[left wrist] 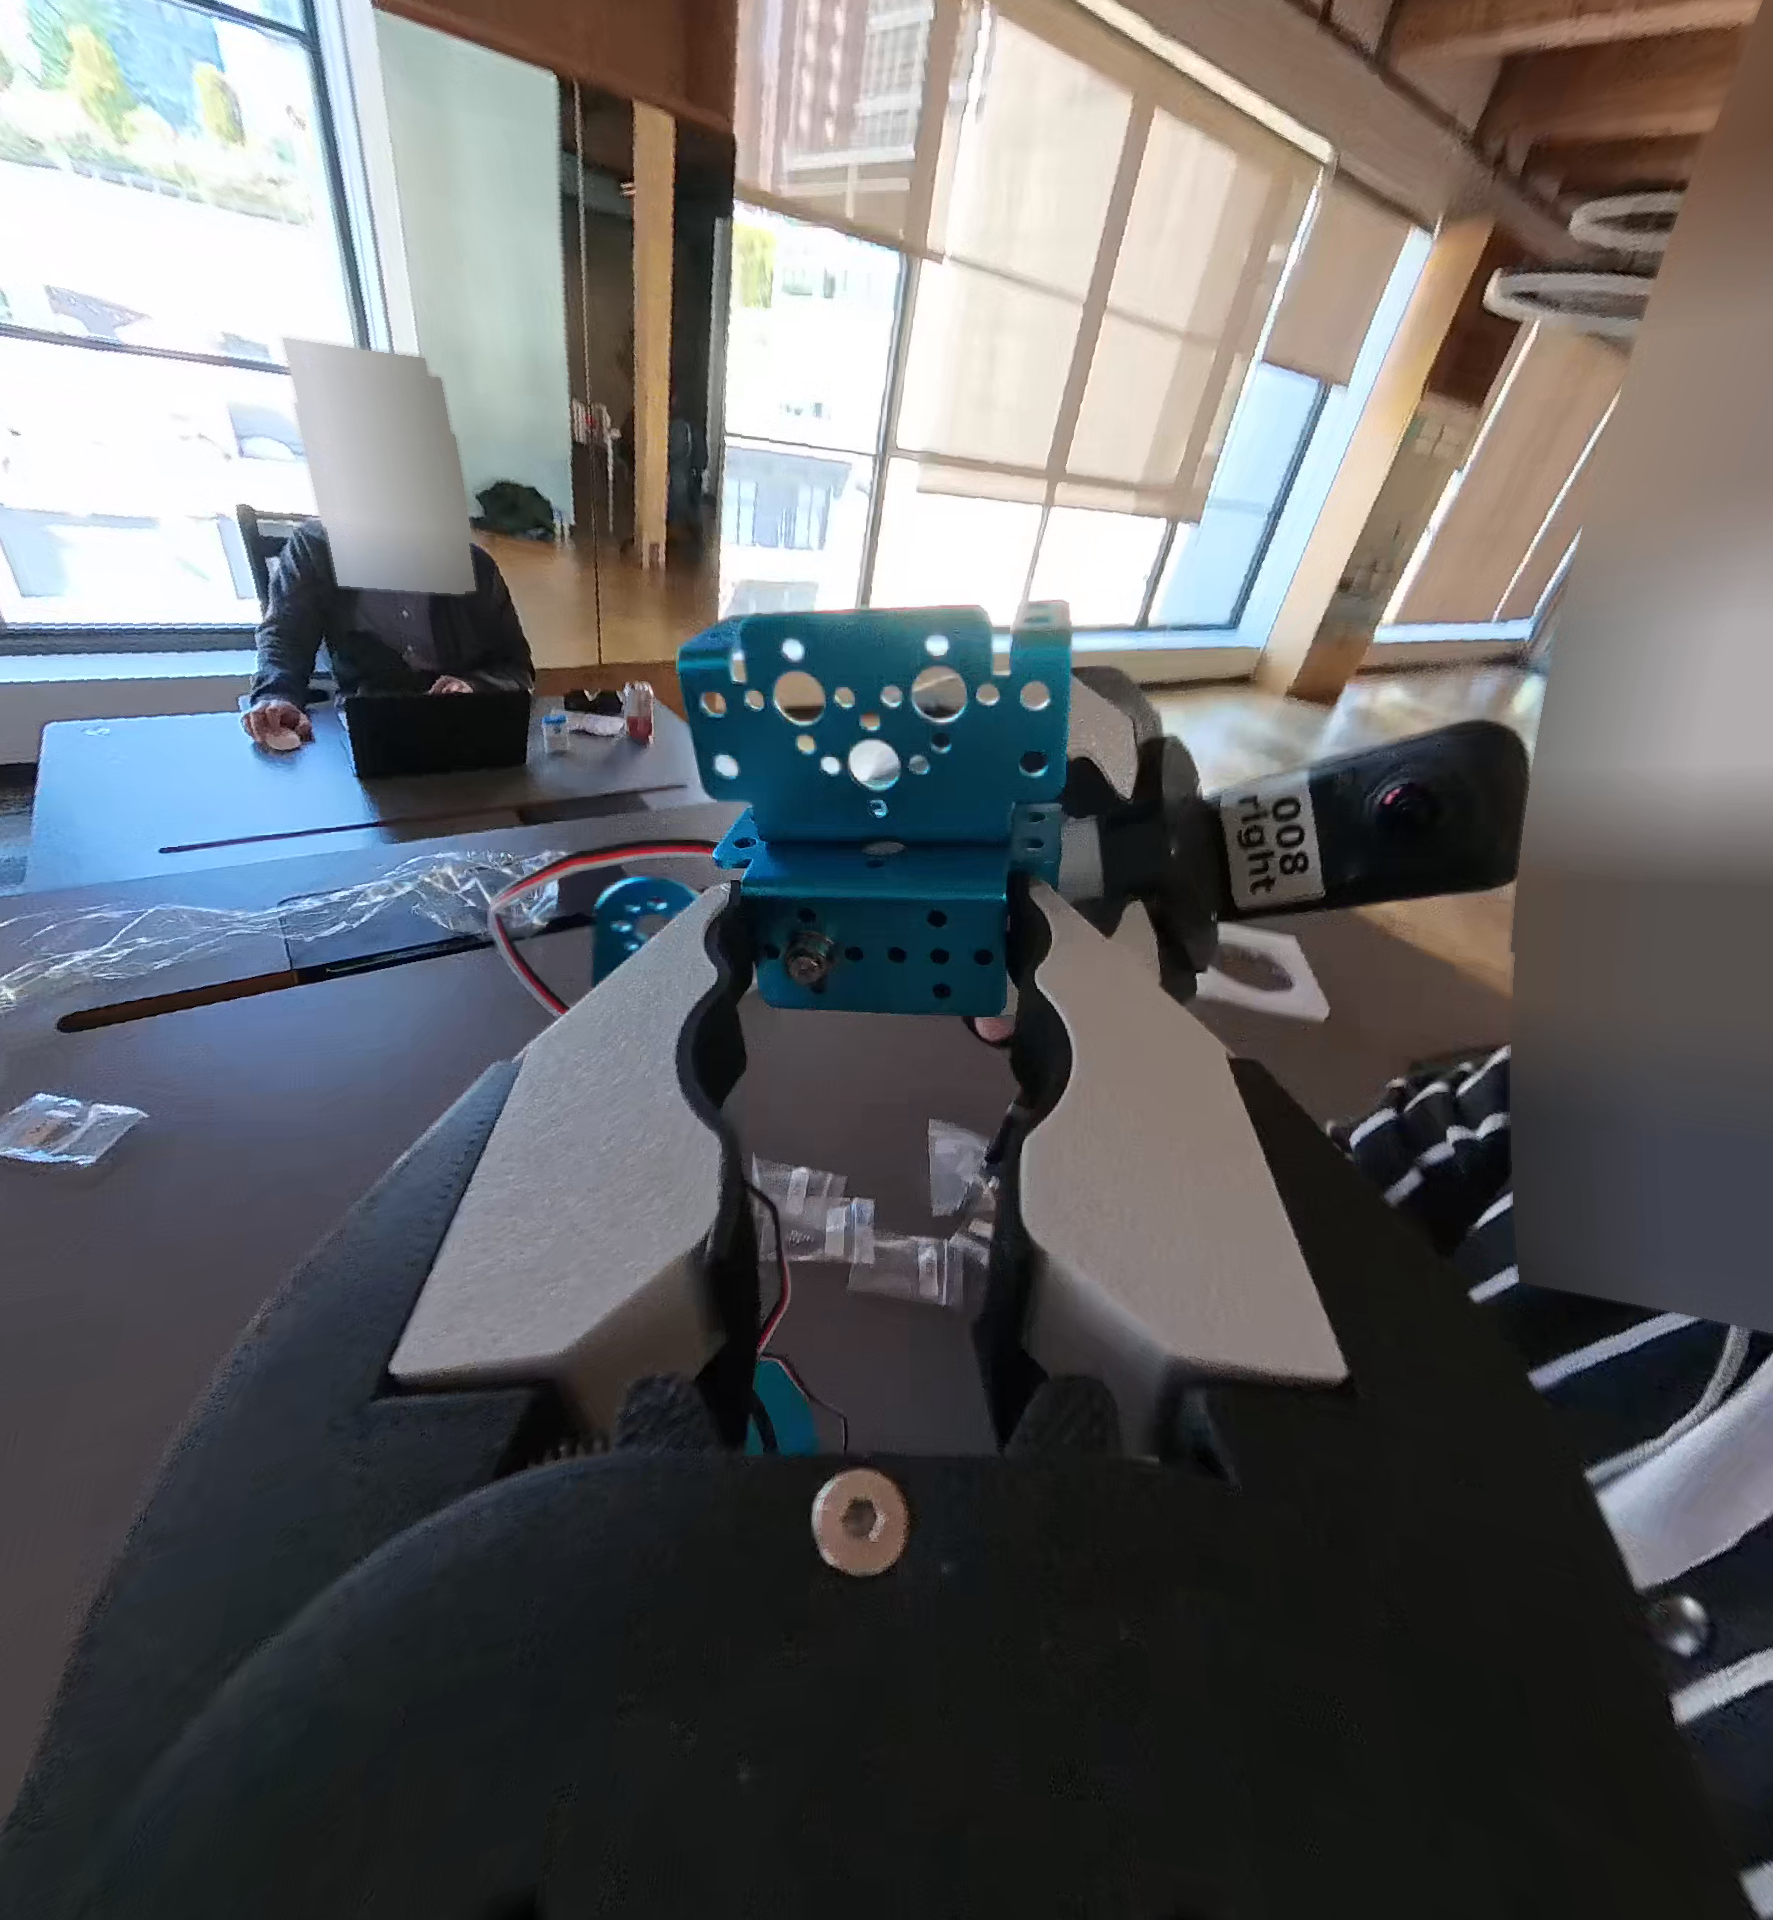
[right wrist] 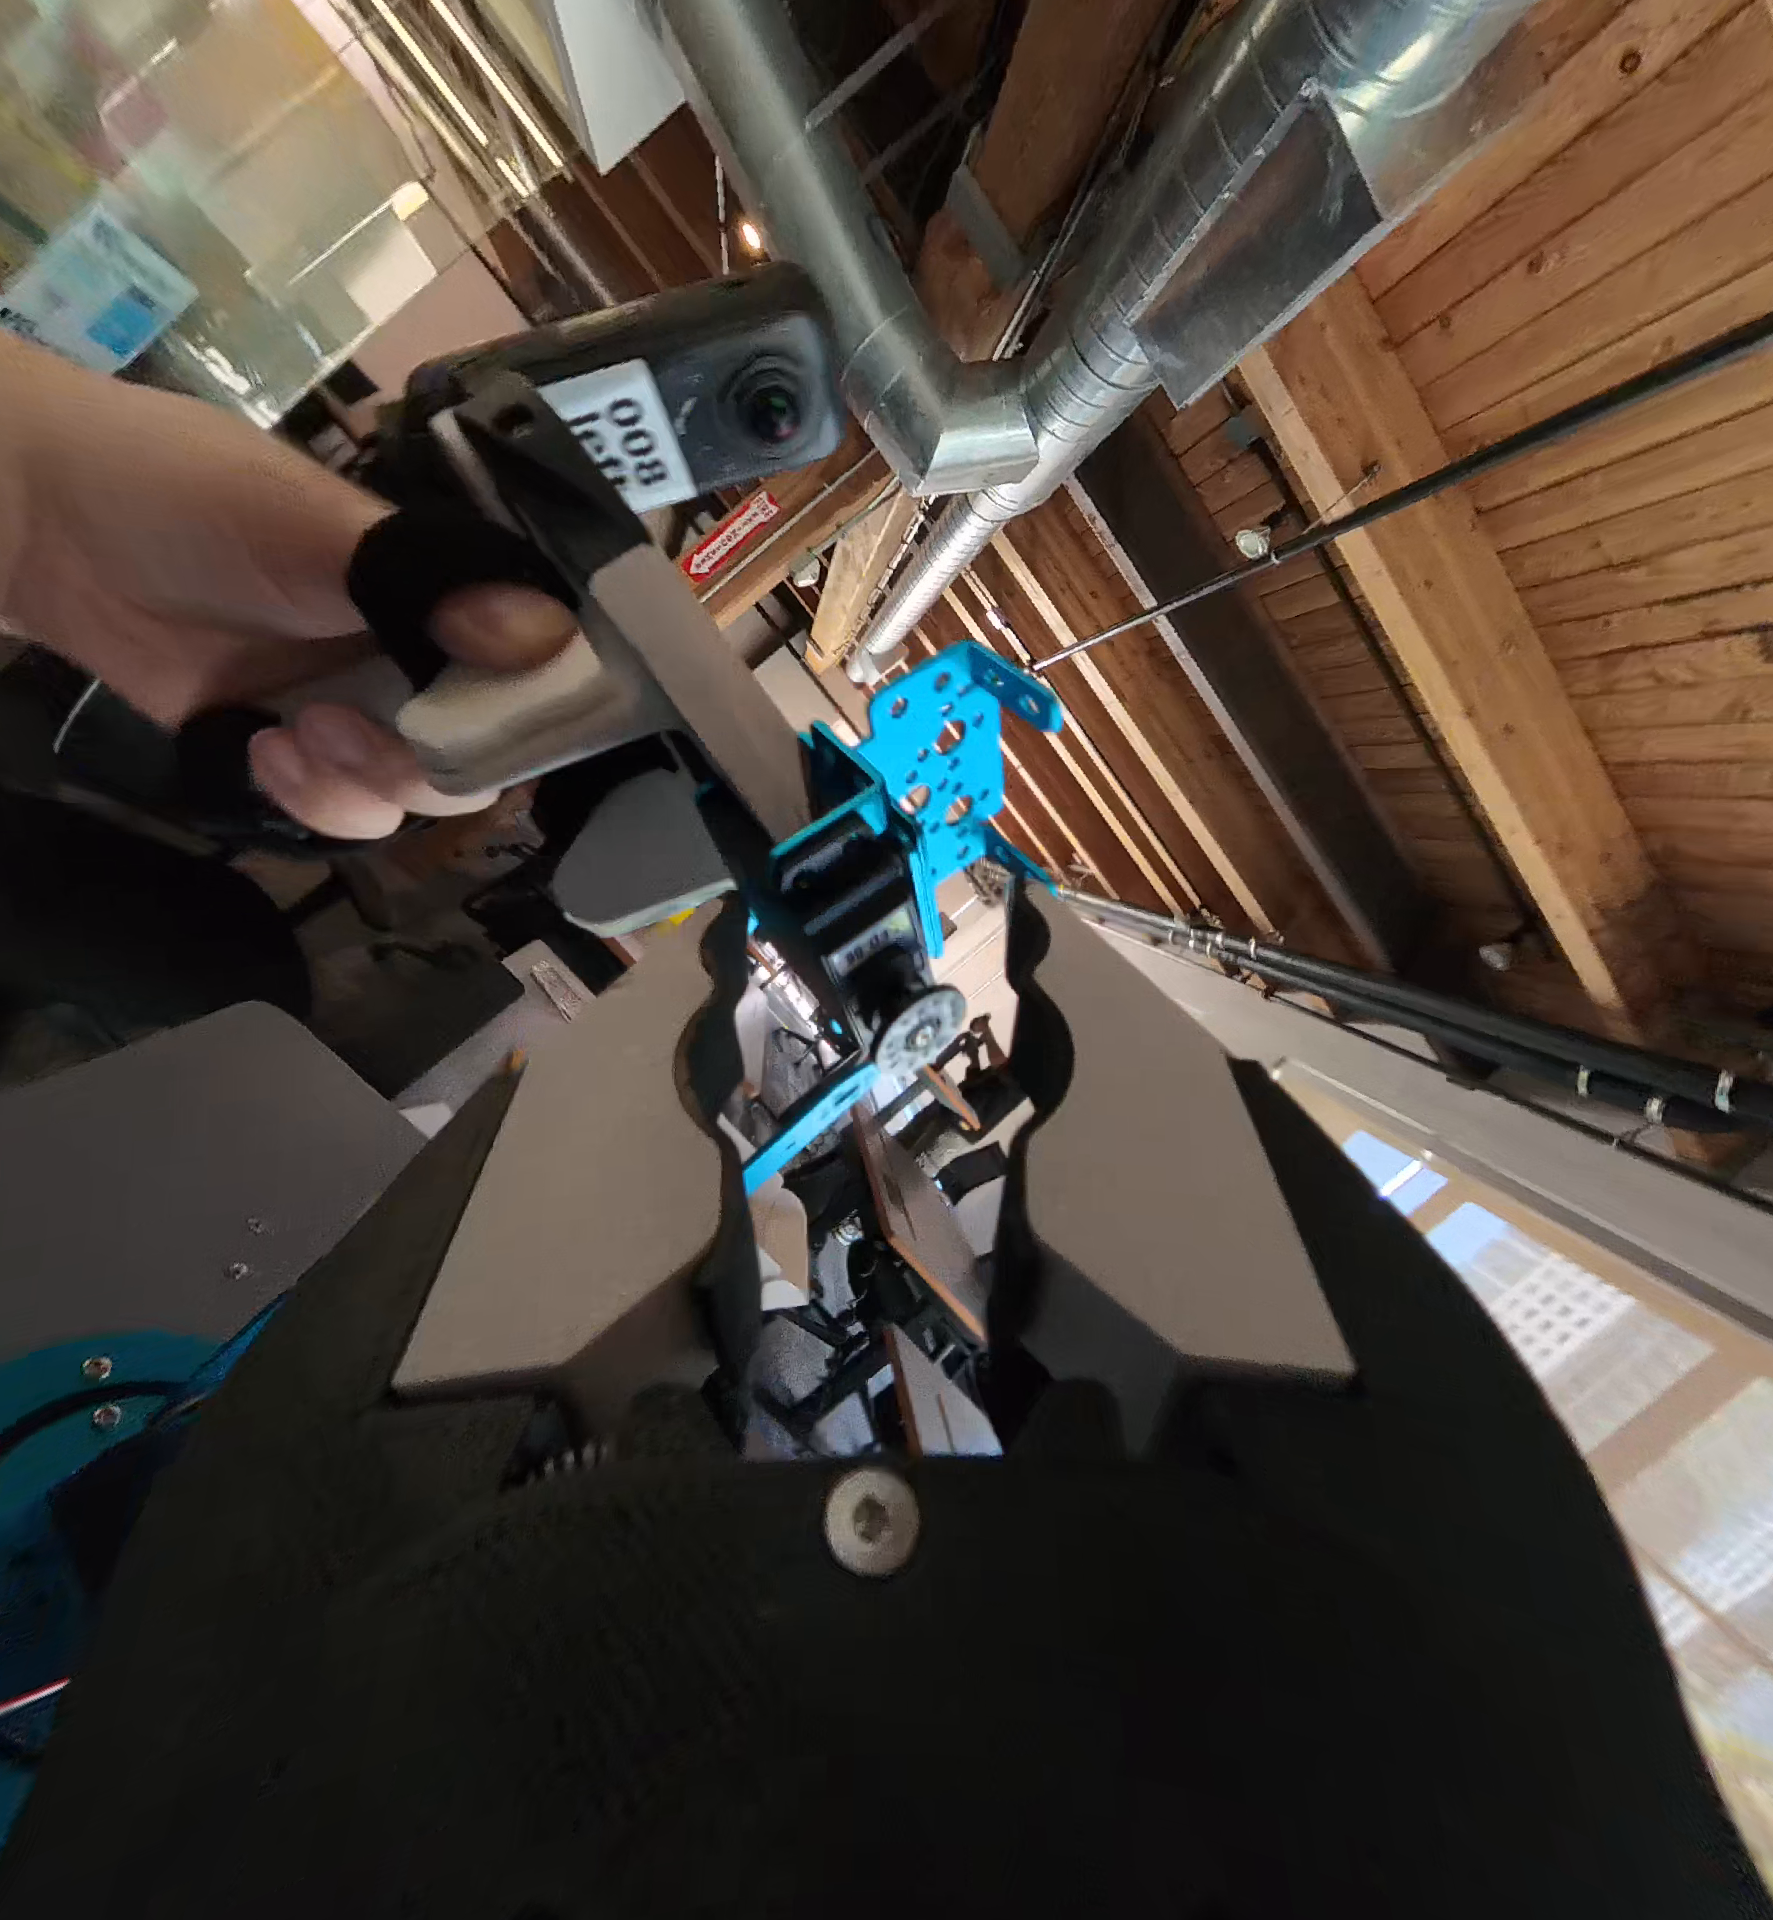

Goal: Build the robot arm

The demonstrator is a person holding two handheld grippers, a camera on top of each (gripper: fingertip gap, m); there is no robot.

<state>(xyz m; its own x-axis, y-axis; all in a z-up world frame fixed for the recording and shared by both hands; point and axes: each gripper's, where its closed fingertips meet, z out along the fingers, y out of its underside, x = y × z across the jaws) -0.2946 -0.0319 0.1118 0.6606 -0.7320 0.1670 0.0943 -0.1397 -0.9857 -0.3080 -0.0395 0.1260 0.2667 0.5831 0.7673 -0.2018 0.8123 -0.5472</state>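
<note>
My left gripper (left wrist: pixel 877 914) is shut on the lower block of a blue perforated metal bracket assembly (left wrist: pixel 861 727), held up above the dark table (left wrist: pixel 186 1195). A red, white and black wire (left wrist: pixel 529 935) trails from its left side. My right gripper (left wrist: pixel 1121 831) meets the assembly from the right. In the right wrist view my right gripper (right wrist: pixel 877 904) points upward, its fingertips against both sides of the assembly (right wrist: pixel 939 758) and its black servo (right wrist: pixel 851 914). The left gripper (right wrist: pixel 674 644) and the hand (right wrist: pixel 134 571) holding it come in from the upper left.
Several small clear bags of parts (left wrist: pixel 861 1236) lie on the table under the grippers, another bag (left wrist: pixel 56 1127) at left, crumpled plastic wrap (left wrist: pixel 238 914) farther back. A person (left wrist: pixel 394 644) sits at a laptop (left wrist: pixel 435 732) across the table. A striped sleeve (left wrist: pixel 1692 1455) is at right. Only a small space, under 4 cm, lies between the two pairs of fingers.
</note>
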